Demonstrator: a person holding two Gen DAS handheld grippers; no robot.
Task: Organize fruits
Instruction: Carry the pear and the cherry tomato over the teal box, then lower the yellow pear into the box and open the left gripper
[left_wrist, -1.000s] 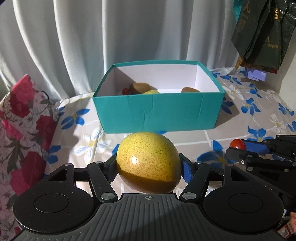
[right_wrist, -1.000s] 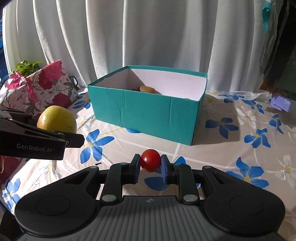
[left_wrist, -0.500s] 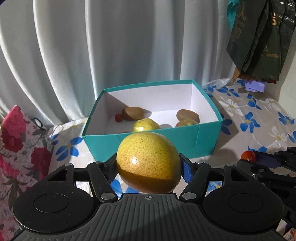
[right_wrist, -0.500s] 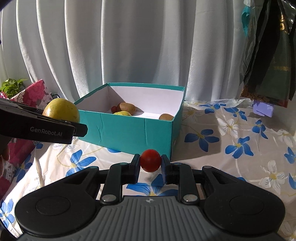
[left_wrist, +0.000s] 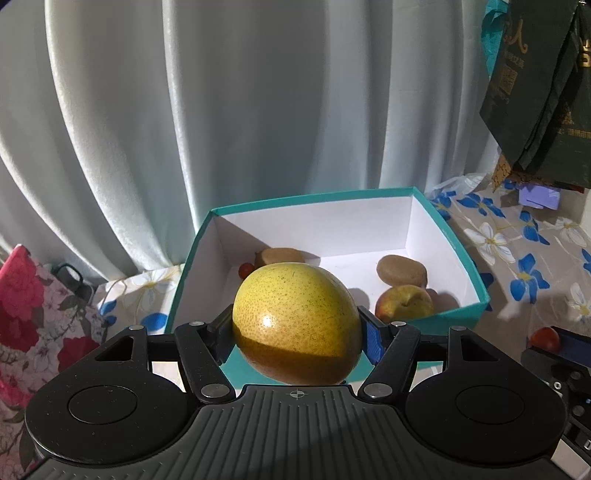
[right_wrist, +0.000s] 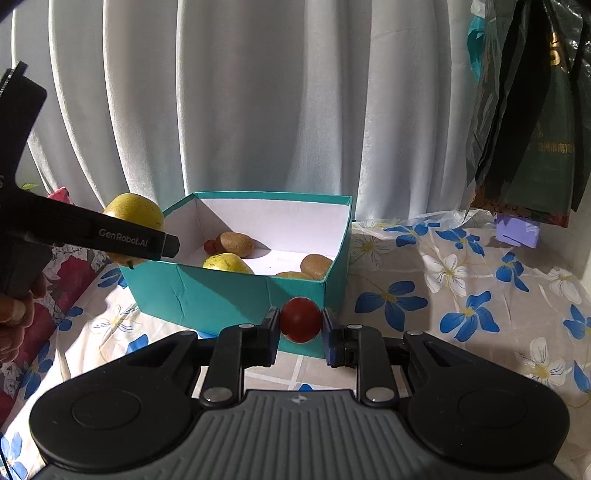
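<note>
Moved: both claws have risen and come closer to the box since a second ago, so its floor now shows from above in both views.
Left claw: the left claw (left_wrist: 297, 328) is clenched on a big yellow pear (left_wrist: 297, 323), held in the air at the near left corner of the box, above its rim.
Right claw: the right claw (right_wrist: 300, 328) grips a small red tomato (right_wrist: 300, 319) between its pads, held in front of the box's near right corner, clear of the bench.
Box: the teal box (right_wrist: 229, 291) is open-topped, white inside, standing on the bench.
Already in: two kiwis (left_wrist: 402, 271), an apple (left_wrist: 404, 304), another yellow pear (right_wrist: 226, 263) and a small red fruit (left_wrist: 244, 269) lie on its floor.
Progress: well along, I judge; several fruits are boxed and the two held ones are not yet dropped in. No other loose fruit shows.
Next: likely carry each over the opening and let go low, the heavy pear away from the soft small fruit.
Bench: the bench (right_wrist: 461, 295) wears a cloth with blue and white flowers, partly in sun.
Room: a pale curtain (left_wrist: 221, 129) hangs behind, dark bags (right_wrist: 532, 122) hang at right, a red floral bag (left_wrist: 33, 306) stands at left.
</note>
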